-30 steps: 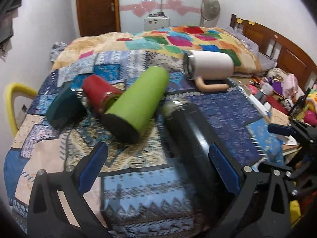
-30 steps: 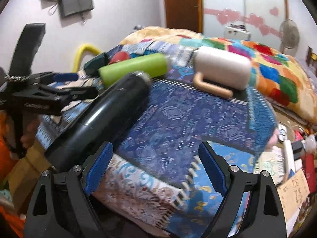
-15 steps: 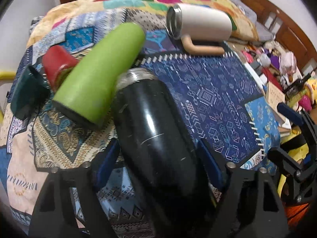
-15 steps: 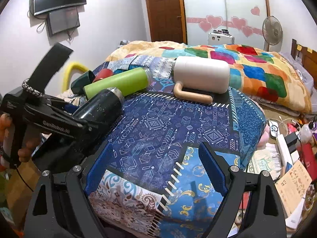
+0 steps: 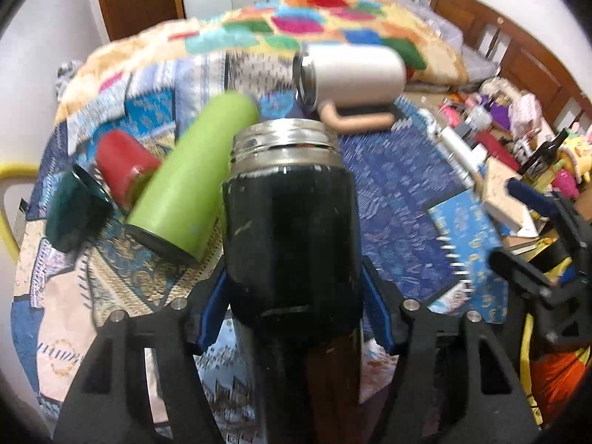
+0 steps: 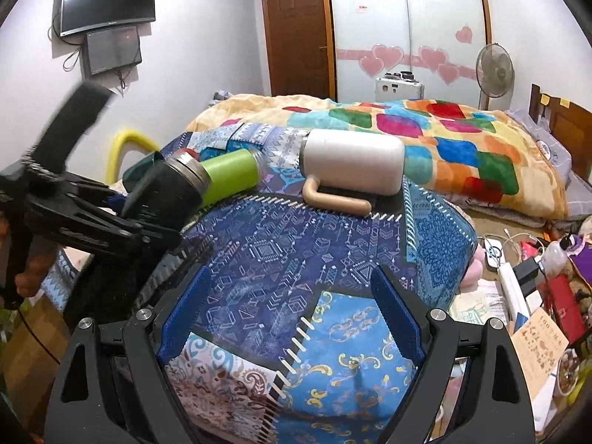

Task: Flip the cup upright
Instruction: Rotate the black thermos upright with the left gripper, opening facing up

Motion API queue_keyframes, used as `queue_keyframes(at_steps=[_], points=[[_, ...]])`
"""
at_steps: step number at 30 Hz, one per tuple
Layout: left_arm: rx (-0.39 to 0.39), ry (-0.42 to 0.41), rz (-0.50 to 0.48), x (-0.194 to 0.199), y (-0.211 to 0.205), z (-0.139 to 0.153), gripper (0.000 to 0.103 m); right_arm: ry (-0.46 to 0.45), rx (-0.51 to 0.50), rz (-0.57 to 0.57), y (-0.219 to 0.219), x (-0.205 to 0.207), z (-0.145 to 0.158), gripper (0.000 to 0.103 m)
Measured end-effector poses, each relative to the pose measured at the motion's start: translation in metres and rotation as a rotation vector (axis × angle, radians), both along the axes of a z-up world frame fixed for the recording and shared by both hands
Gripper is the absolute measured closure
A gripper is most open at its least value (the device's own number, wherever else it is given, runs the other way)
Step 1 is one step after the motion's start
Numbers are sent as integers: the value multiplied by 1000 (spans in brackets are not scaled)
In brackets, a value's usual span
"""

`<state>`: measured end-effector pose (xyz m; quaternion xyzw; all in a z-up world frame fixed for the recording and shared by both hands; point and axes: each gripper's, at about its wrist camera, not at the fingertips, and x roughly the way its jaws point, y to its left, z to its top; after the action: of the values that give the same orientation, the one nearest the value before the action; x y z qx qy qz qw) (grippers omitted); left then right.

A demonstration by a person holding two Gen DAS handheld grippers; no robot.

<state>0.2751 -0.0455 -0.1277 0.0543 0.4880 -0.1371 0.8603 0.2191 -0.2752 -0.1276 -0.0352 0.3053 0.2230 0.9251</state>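
My left gripper [image 5: 294,307] is shut on a black flask [image 5: 292,222] with a steel threaded neck, and holds it lifted off the bed with the neck pointing away and up. It also shows in the right wrist view [image 6: 166,188], tilted. A green bottle [image 5: 196,177], a red cup [image 5: 124,162], a dark teal cup [image 5: 74,211] and a white mug [image 5: 351,74] with a tan handle lie on their sides on the patterned blanket [image 5: 399,192]. My right gripper [image 6: 292,318] is open and empty above the blanket's front.
A colourful quilt [image 6: 462,140] covers the bed behind the cups. A yellow chair back [image 6: 125,144] stands at the left. Clutter covers the floor [image 6: 525,277] at the right. A fan [image 6: 494,70] and a door [image 6: 296,29] stand at the back.
My left gripper closed around the black flask and raised it from lying on the blanket, so its neck now points up and away. My right gripper stayed open.
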Motion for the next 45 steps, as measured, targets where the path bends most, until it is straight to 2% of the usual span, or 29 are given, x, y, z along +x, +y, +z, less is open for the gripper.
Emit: queue_keyframes(at_steps=[7,11,14,20,30,41,45], points=[[-54,-194,2,-43,13,61,39,-71,14,-11,5,-11,25,16],[-73,-286,3,-52,18,83,39,-102,25,-25,6,-14,36,16],[-97,-319,3,-46,19,93,39,-107,35,-27,7,-14,41,16],[-103,-336,8,-27,17,89,39,-133,18,-38,11,-13,46,16],[-96,-247,-7,-8,10,52,39,-143,3,-38,16,-10,45,16],[-89,-277,2,-3,2,50,39,-132,20,-41,17,-9,43,16],[-77,-331,10,-16,0,57,38,-138,30,-46,15,-14,48,16]])
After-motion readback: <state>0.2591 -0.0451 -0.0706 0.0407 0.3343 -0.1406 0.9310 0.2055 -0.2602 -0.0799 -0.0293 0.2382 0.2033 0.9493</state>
